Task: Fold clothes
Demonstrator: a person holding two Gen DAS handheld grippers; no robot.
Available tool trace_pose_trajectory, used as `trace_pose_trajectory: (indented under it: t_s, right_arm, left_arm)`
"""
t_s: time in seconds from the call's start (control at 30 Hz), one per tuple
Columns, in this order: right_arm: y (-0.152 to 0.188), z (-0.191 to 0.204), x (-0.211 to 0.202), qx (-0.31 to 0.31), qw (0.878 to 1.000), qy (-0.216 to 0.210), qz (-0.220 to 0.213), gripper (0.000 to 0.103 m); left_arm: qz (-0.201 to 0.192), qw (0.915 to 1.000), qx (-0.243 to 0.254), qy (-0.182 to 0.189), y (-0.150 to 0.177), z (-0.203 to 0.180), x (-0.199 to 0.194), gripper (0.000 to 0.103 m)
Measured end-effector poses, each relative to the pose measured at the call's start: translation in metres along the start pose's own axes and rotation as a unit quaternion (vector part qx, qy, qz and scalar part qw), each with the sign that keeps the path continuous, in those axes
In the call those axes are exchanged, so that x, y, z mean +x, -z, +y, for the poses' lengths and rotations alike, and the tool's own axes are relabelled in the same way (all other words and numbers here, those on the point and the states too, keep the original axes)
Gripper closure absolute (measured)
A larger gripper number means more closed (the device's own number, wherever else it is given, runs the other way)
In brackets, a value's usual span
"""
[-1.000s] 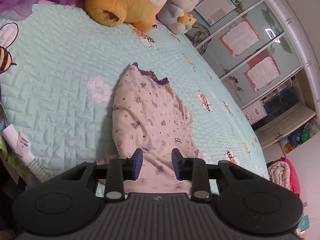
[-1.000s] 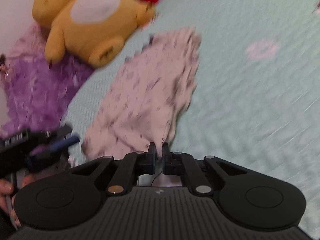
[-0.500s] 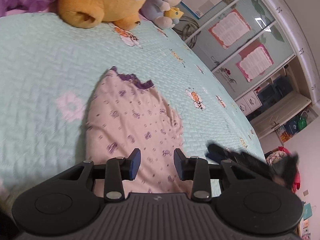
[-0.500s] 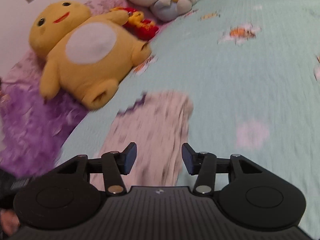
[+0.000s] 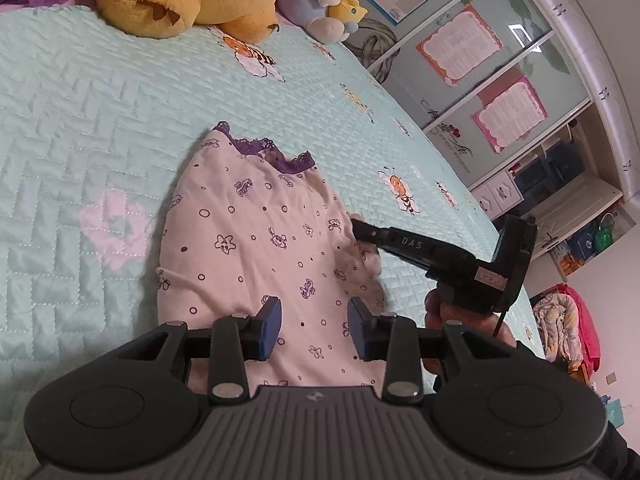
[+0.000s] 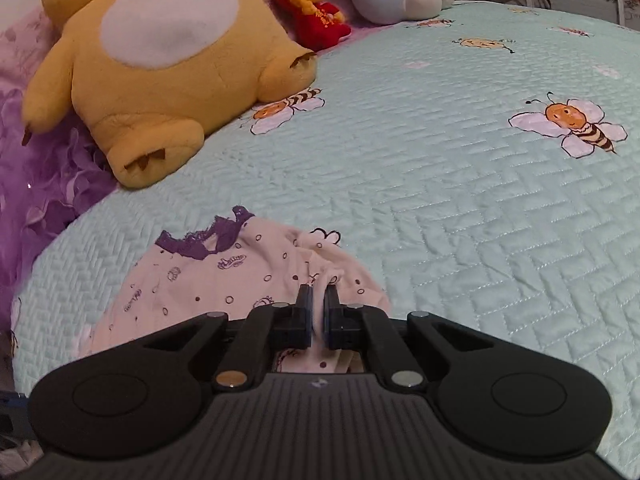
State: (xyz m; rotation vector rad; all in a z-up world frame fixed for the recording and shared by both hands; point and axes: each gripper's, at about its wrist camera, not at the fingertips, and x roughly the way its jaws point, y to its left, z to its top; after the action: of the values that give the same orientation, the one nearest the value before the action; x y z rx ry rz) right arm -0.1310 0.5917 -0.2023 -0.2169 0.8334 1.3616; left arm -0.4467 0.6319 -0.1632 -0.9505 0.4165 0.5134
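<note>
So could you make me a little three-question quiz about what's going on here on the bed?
1. True or false: the right gripper is shut on the pink garment.
2. Which gripper is open above the garment: A) left gripper, B) right?
3. What colour is the lace trim on the garment?

Key: 1 true. 2 A. 3 purple.

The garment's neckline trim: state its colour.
Purple lace trim on the pale pink printed garment; clearest in the left wrist view.
</note>
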Motion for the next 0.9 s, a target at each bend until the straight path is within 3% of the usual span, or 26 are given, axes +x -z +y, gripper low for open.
trace_pose_trajectory:
  t_s: [0.23, 0.33, 0.37, 0.47, 0.53, 0.6, 0.67, 0.77, 0.83, 0.9]
  right_arm:
    - [-0.037, 0.012, -0.01, -0.034, 0.997, 0.003, -0.075, 0.099]
    - [-0.027, 0.004, 0.033, -0.032, 0.998, 0.054, 0.029, 0.094]
    - [-0.021, 0.0, 0.031, -0.02, 0.998, 0.057, 0.025, 0.093]
    - [-0.008, -0.004, -0.011, 0.03, 0.998, 0.042, -0.039, 0.082]
    - [0.003, 0.003, -0.041, 0.025, 0.996, 0.023, -0.081, 0.077]
    - [0.011, 0.014, -0.058, 0.008, 0.995, 0.003, -0.095, 0.074]
    - [0.016, 0.017, -0.053, 0.012, 0.997, -0.026, -0.071, 0.074]
    - [0.023, 0.022, -0.046, 0.017, 0.997, -0.068, -0.035, 0.075]
    - [0.038, 0.01, -0.035, 0.012, 1.0, -0.005, 0.003, 0.077]
    - [0.051, -0.005, -0.049, 0.035, 0.999, 0.001, -0.013, 0.075]
  left_arm:
    - [-0.008, 1.0, -0.004, 0.0, -0.004, 0.005, 0.009, 0.061]
    - [-0.003, 0.9999, -0.009, -0.005, -0.002, 0.006, 0.011, 0.061]
    - [-0.003, 1.0, -0.006, -0.004, -0.001, 0.006, 0.009, 0.061]
    - [-0.009, 1.0, 0.001, -0.001, 0.0, 0.005, 0.001, 0.059]
    - [-0.017, 0.9998, 0.004, -0.001, -0.003, 0.004, -0.001, 0.057]
    - [-0.026, 0.9996, 0.003, -0.004, -0.01, 0.002, 0.001, 0.057]
    - [-0.035, 0.9994, 0.007, -0.004, -0.017, 0.0, 0.006, 0.054]
    - [-0.02, 0.9992, 0.001, -0.035, -0.016, 0.004, 0.019, 0.054]
    - [-0.014, 0.9992, -0.001, -0.038, -0.008, 0.006, 0.017, 0.054]
    - [-0.021, 0.9992, 0.007, -0.033, -0.001, 0.003, 0.006, 0.054]
